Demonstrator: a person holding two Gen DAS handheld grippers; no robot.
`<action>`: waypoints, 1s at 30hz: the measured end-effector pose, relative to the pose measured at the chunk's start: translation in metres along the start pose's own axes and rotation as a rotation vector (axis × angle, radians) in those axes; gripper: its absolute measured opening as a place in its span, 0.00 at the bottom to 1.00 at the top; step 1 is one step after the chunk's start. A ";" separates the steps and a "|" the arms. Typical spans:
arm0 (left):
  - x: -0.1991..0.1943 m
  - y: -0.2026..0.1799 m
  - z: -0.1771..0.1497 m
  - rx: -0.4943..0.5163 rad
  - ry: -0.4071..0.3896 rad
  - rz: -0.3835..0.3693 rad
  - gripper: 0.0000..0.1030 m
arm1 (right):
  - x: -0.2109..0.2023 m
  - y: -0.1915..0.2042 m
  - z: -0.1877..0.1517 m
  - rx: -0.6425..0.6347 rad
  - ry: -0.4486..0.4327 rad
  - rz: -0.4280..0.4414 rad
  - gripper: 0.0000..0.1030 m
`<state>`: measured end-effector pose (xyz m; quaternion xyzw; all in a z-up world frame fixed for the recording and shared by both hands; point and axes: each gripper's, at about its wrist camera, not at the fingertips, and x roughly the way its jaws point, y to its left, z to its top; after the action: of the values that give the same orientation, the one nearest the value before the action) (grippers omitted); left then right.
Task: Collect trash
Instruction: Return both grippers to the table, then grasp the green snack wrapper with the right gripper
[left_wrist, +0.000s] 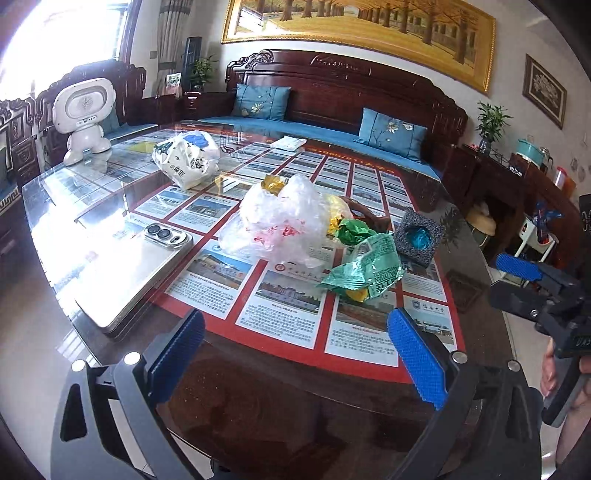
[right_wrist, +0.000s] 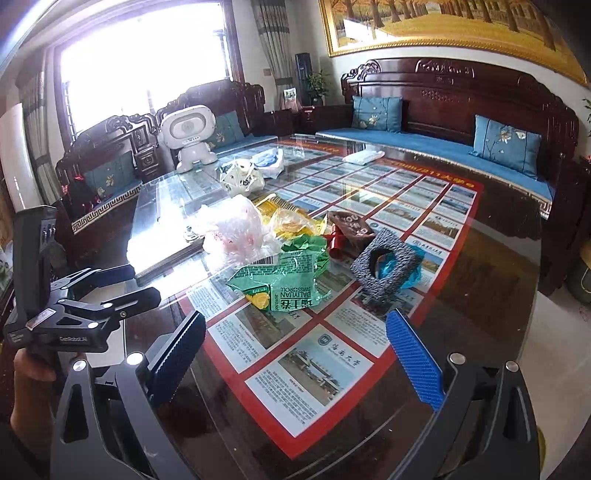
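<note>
Judging by how things are lying, the collecting is barely under way: every scrap of litter is sitting loose on the glass tabletop (left_wrist: 110, 206), and nothing is being carried. The left gripper (left_wrist: 295, 354) and the right gripper (right_wrist: 295, 354) are both hovering over the near edge with their jaws spread wide and nothing between them.

The trash is gathering in one heap near the middle of the tabletop. A crumpled clear plastic bag (left_wrist: 280, 218) is lying at its centre, with gold foil wrappers (left_wrist: 273, 183) poking up behind it. A green snack wrapper (right_wrist: 284, 280) is lying nearest the grippers, a crumpled green paper (left_wrist: 352, 230) is sitting just behind it, and a grey foam block (right_wrist: 384, 267) with a blue wrapper tucked in its hole is resting to the right. A brown wrapper (right_wrist: 351, 229) and a red piece are lying behind the foam.

Farther back, a printed white bag (left_wrist: 186, 160) is standing apart from the heap; it may be serving as the trash bag, though I cannot tell. A silver phone (left_wrist: 125, 273) is lying to the left and is probably not trash. All of the picking up appears to be left.
</note>
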<state>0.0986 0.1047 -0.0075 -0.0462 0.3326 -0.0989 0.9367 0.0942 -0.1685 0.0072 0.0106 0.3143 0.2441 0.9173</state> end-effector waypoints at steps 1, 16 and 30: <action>0.001 0.001 -0.001 -0.004 0.001 -0.003 0.96 | 0.008 0.002 0.000 0.003 0.015 0.007 0.92; 0.044 0.025 0.010 -0.045 0.046 -0.014 0.96 | 0.093 0.009 0.031 -0.058 0.169 0.046 0.92; 0.062 0.029 0.015 -0.053 0.074 -0.028 0.96 | 0.116 0.019 0.034 -0.101 0.198 0.003 0.77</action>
<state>0.1598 0.1198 -0.0380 -0.0717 0.3690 -0.1048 0.9207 0.1849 -0.0947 -0.0281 -0.0595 0.3908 0.2608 0.8807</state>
